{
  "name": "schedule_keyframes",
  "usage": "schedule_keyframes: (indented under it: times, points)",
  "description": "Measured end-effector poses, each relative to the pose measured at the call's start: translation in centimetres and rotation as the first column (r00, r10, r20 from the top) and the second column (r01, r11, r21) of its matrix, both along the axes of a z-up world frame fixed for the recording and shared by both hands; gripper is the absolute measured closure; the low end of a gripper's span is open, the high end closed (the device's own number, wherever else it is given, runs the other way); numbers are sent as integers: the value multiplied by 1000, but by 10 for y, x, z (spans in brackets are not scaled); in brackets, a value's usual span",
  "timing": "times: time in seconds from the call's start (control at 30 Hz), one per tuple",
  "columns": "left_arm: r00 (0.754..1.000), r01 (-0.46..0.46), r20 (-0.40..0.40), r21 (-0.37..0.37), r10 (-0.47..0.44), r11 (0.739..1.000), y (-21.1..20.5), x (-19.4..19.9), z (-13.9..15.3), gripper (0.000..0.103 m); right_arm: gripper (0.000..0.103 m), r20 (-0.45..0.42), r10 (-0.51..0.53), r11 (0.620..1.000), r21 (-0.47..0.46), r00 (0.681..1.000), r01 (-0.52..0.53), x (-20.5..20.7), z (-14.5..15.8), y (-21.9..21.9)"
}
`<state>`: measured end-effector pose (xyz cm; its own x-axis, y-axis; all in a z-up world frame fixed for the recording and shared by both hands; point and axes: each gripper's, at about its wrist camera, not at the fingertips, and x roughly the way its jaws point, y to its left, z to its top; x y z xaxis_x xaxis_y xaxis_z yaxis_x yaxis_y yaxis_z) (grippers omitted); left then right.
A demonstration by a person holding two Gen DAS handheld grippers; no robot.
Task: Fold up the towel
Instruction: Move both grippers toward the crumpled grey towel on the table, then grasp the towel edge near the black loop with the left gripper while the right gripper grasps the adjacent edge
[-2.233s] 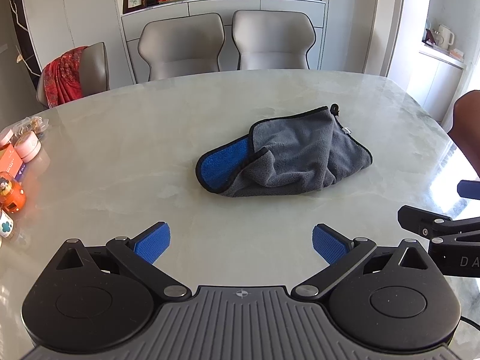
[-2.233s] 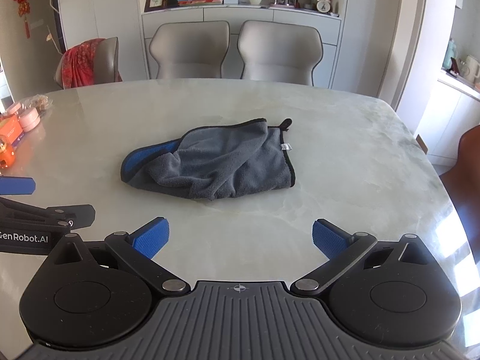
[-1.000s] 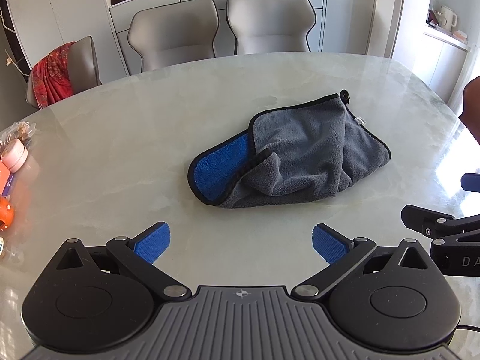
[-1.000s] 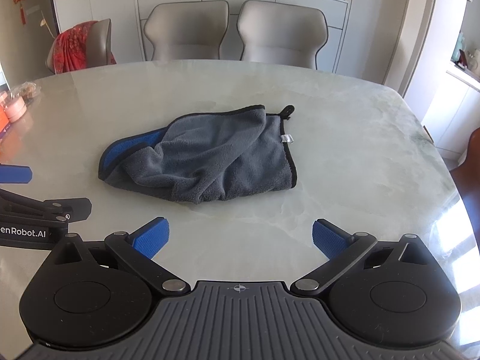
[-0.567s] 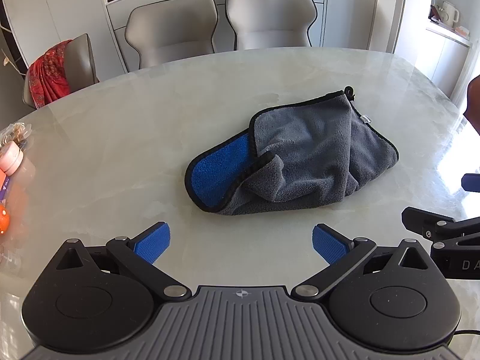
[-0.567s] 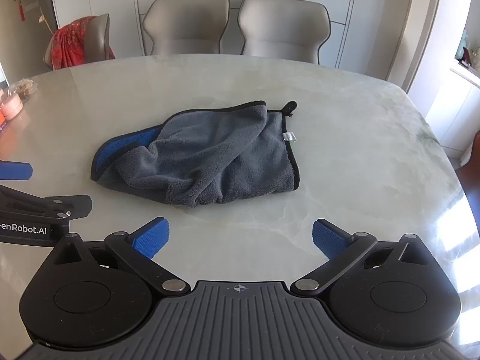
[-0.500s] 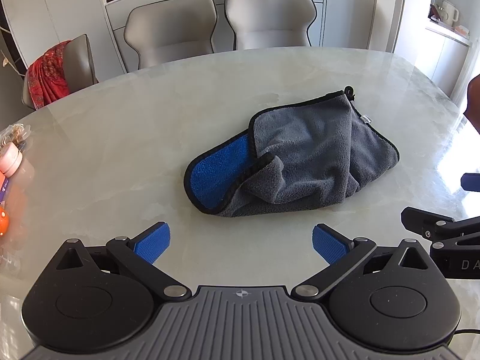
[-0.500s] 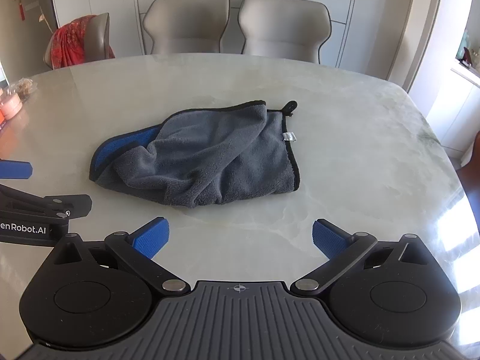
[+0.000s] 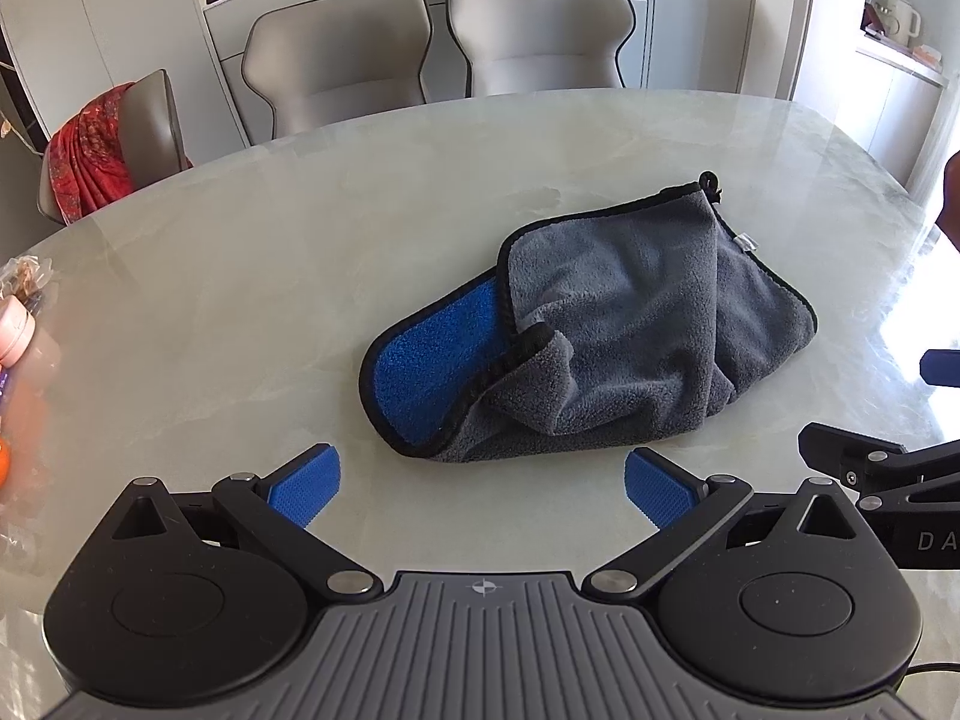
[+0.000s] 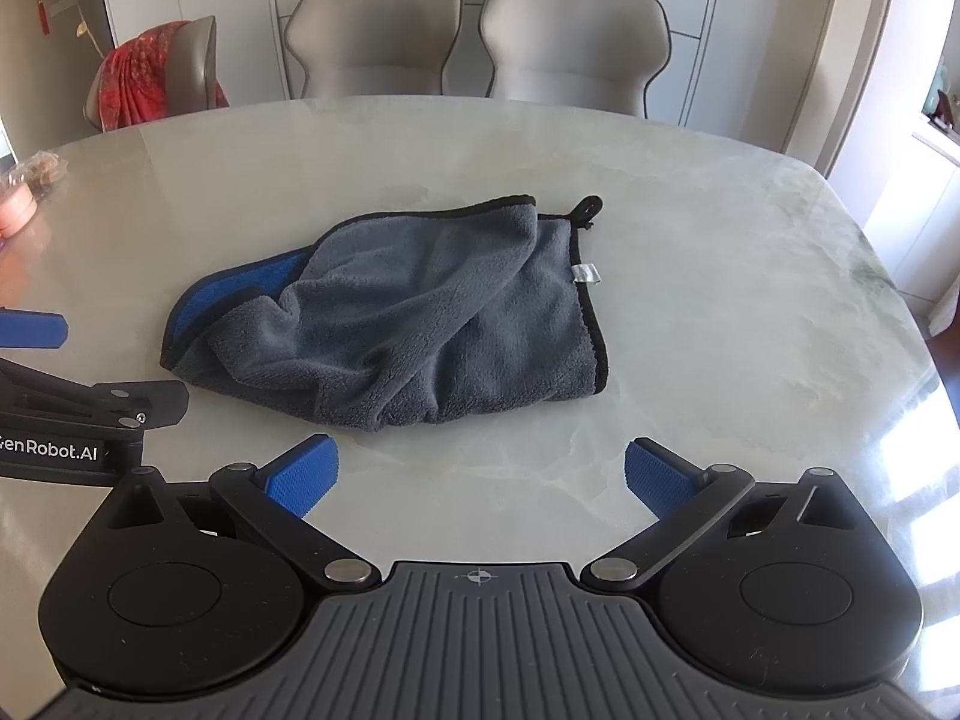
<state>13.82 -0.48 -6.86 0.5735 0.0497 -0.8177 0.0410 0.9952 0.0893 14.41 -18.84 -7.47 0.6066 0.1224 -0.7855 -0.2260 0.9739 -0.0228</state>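
A grey towel (image 9: 630,324) with a blue underside and black trim lies crumpled on the pale marble table (image 9: 240,276). In the right wrist view the same towel (image 10: 420,312) shows a black hanging loop (image 10: 587,208) and a white tag at its far right corner. My left gripper (image 9: 483,486) is open just short of the towel's near edge, with nothing between its blue pads. My right gripper (image 10: 480,477) is open too, just short of the towel's near right part. Each gripper shows at the side of the other's view.
Two beige chairs (image 9: 438,36) stand at the table's far side. A third chair draped with red cloth (image 9: 90,150) is at the far left. Small jars and an orange item (image 9: 15,336) sit at the table's left edge. Cabinets line the back wall.
Both grippers have moved forward and tilted down toward the towel, which now looks larger and closer. The towel itself has not moved. Both grippers stayed open.
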Motion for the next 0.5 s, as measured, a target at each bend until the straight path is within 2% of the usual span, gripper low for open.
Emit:
schedule_keyframes:
  times: [0.5]
  points:
    - [1000,5,-9,9,-5,1000,-1,22,-10,0,0,-18,5,1000,1,1000,-5,24,-12,0]
